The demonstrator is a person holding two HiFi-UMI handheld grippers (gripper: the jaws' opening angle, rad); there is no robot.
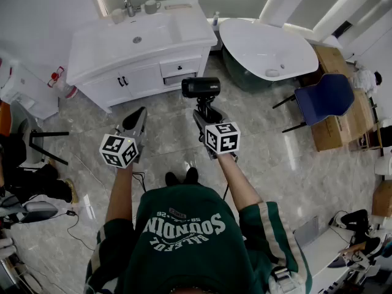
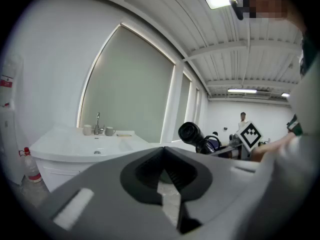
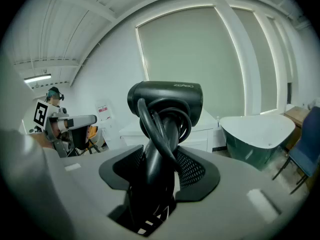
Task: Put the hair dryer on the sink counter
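Observation:
A black hair dryer [image 1: 200,87] with its cord wound round the handle stands upright in my right gripper [image 1: 205,114], which is shut on the handle. In the right gripper view the dryer [image 3: 167,101] fills the middle, its handle clamped in the gripper [image 3: 160,169]. My left gripper [image 1: 139,116] is held level beside it to the left, shut and holding nothing [image 2: 161,171]. From the left gripper view the dryer [image 2: 192,133] shows to the right. The white sink counter [image 1: 184,26] stands ahead across the tiled floor, more than an arm's length off.
A faucet [image 1: 128,5] and a cup [image 1: 150,6] sit at the counter's back edge. A white bathtub [image 1: 263,48] stands to the right of the cabinet, with a blue chair [image 1: 324,98] and cardboard boxes [image 1: 343,115] further right. A black stand [image 1: 46,141] is at left.

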